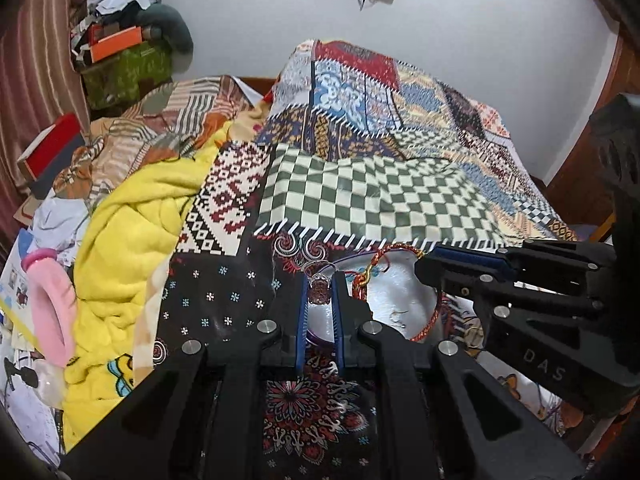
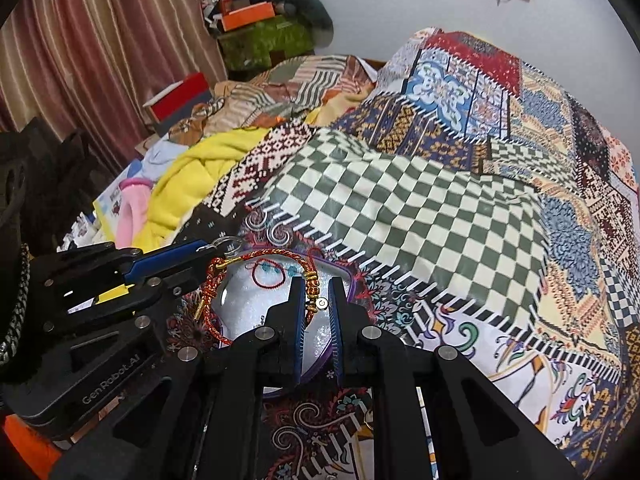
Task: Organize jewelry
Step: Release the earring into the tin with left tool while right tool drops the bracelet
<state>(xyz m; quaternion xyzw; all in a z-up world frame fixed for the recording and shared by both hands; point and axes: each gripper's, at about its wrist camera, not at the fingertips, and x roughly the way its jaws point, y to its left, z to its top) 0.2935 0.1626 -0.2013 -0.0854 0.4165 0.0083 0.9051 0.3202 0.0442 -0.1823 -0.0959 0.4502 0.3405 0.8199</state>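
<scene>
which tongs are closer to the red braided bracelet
Right. The right tongs are shut on the red braided bracelet at its gold beads, over the dish. The left tongs hold a ring beside it.

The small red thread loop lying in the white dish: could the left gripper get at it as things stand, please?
Probably not yet: the left gripper is shut on the sparkly silver ring, so its jaws are occupied. The small red thread loop itself lies uncovered in the white dish.
</scene>
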